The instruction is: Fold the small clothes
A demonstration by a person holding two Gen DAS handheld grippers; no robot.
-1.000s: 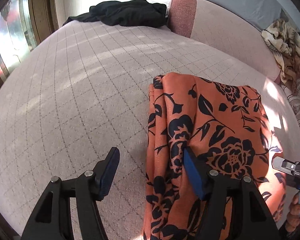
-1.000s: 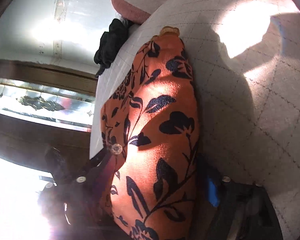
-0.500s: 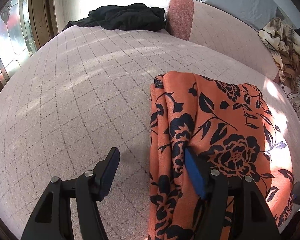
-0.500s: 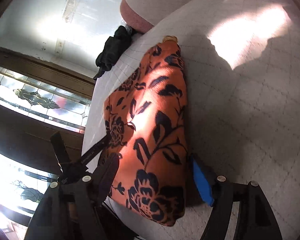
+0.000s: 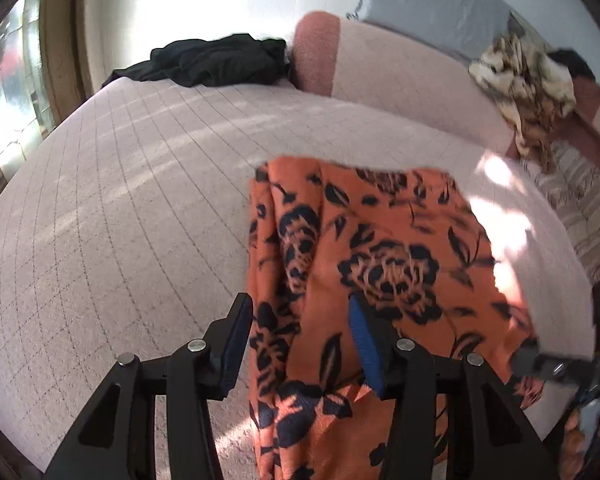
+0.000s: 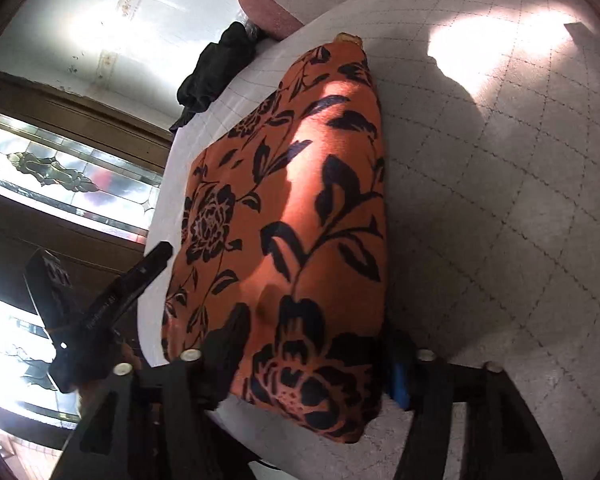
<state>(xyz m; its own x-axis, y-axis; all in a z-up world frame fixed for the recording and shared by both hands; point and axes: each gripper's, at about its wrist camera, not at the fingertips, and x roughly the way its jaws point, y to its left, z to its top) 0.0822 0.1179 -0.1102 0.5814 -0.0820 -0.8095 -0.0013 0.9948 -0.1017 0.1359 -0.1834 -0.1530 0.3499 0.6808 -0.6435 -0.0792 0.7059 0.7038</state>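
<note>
On a pink quilted bed (image 5: 132, 208), an orange floral garment (image 5: 380, 264) lies folded near the front edge.

Both grippers have come back over it within the last second. The left gripper (image 5: 298, 340) is spread, now straddling the garment's left folded edge; the right gripper (image 6: 320, 360) is spread across its near end, gripping nothing. Another fold or a lift looks next. Open quilt stretches left; a black garment (image 5: 216, 62) and pillow (image 5: 404, 80) sit well apart.

Bare quilted bedspread (image 5: 112, 216) lies open left of the orange garment (image 5: 380, 264); black clothing (image 5: 216, 60) far back.
</note>
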